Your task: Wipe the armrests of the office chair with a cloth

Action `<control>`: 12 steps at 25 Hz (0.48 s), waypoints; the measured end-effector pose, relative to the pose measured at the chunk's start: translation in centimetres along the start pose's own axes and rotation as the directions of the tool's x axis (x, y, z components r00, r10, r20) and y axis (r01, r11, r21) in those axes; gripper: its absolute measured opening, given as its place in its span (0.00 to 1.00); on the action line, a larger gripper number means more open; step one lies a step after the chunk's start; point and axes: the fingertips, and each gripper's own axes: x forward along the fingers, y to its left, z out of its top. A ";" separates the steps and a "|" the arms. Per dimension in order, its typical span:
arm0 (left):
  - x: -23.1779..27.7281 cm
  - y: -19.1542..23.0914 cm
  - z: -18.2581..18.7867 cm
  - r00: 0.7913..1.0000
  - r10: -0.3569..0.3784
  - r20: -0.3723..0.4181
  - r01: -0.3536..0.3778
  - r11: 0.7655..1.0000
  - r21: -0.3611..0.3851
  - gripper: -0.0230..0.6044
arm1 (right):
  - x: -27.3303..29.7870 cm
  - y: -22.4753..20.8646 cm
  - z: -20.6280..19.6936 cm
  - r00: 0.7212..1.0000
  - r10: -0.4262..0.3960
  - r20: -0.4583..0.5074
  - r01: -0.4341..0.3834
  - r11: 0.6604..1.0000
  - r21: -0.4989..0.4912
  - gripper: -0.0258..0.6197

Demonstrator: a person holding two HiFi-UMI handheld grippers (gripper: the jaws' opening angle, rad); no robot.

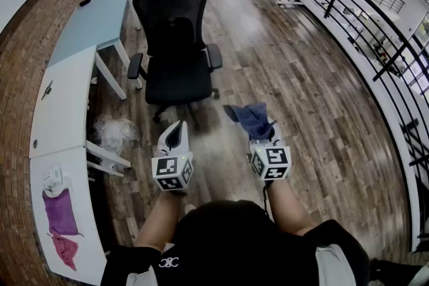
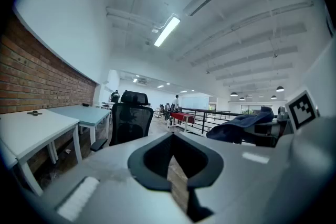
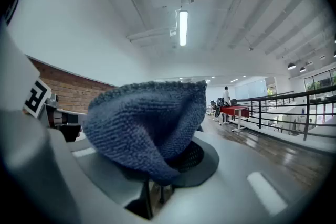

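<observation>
well, the person stands on the wooden floor (image 1: 301,97) in front of the black office chair (image 1: 175,43), whose seat faces them, and both grippers hang short of it, touching none of it. the right gripper (image 1: 261,134) is clamped on the blue cloth (image 1: 249,117); from its own view the knitted cloth (image 3: 149,128) bunches up out of the closed jaws of the right gripper (image 3: 157,186) and flops over them, hiding most of the chair beyond. the cloth sits on the near side of the chair's seat, off toward the armrest (image 1: 214,55) nearest the black railing (image 1: 375,43), well apart from it. the left gripper (image 1: 175,137) hovers in line with the front edge of the seat, jaws drawn together with nothing between them. in the left gripper view the left gripper (image 2: 176,162) shows only floor through its slit, the chair (image 2: 130,120) stands ahead and to one side, and the cloth (image 2: 241,126) pokes in from the other side. the other armrest (image 1: 135,65) lies on the chair's desk side, close to a white desk (image 1: 60,104). farther along that desk, away from the chair, lie purple rags (image 1: 60,211).
</observation>
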 end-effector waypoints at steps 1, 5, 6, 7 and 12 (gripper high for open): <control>0.1 -0.2 -0.1 1.000 0.002 -0.001 -0.002 1.000 0.001 0.04 | 0.0 -0.3 -0.2 1.000 0.000 -0.005 0.000 1.000 0.004 0.13; 0.6 -0.9 -0.5 1.000 0.017 -0.010 -0.017 1.000 0.001 0.04 | 0.0 -0.8 -0.8 0.999 0.039 -0.009 -0.039 0.999 0.035 0.13; 0.8 -1.1 -0.6 1.000 0.022 -0.013 -0.022 1.000 0.001 0.04 | 0.0 -0.8 -0.9 0.998 0.059 -0.006 -0.058 0.997 0.040 0.14; 1.0 -1.3 -0.7 1.000 0.026 -0.017 -0.026 1.000 0.002 0.04 | 0.1 -0.8 -1.0 0.997 0.073 -0.005 -0.073 0.997 0.037 0.14; 2.1 -2.4 -1.1 0.999 0.042 -0.023 -0.041 0.999 0.010 0.04 | 0.3 -1.1 -1.5 0.995 0.099 -0.015 -0.099 0.995 -0.031 0.14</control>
